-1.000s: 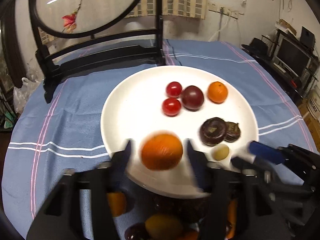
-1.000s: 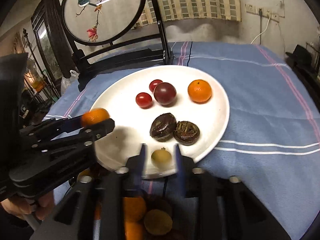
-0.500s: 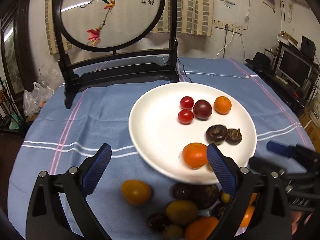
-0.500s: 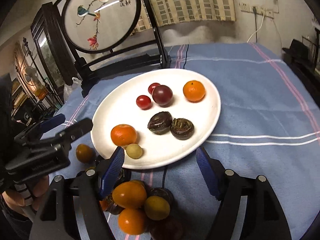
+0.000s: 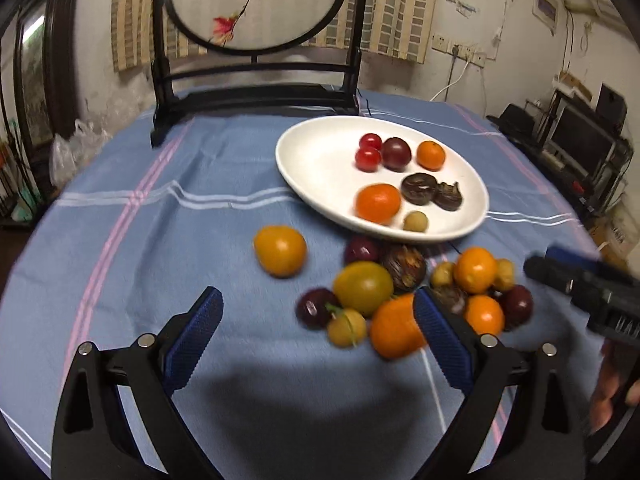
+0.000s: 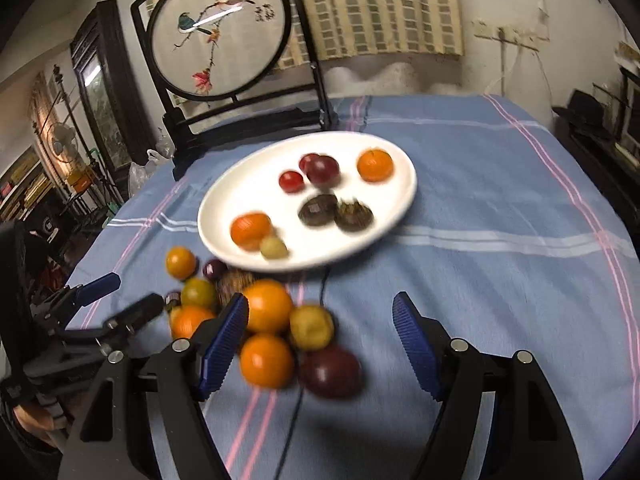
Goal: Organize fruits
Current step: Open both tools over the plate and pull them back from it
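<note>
A white plate (image 5: 316,160) (image 6: 224,204) on the blue cloth holds two red tomatoes, a plum, two oranges, two dark fruits and a small yellow fruit (image 5: 415,222). The larger orange (image 5: 378,203) (image 6: 250,230) lies near the plate's front. A pile of loose fruit (image 5: 400,292) (image 6: 276,332) sits on the cloth in front of the plate, with one yellow-orange fruit (image 5: 280,251) apart to the left. My left gripper (image 5: 316,340) is open and empty above the cloth before the pile. My right gripper (image 6: 320,344) is open and empty over the pile's near side.
A black wooden stand with a round embroidered screen (image 5: 256,0) (image 6: 220,36) stands at the table's far edge. The blue striped tablecloth (image 5: 160,220) covers the round table. Shelves and electronics (image 5: 580,140) stand off to the right.
Both grippers opened, leaving the orange and the small yellow fruit on the plate, then drew back and up toward the near side of the table. The pile came into view.
</note>
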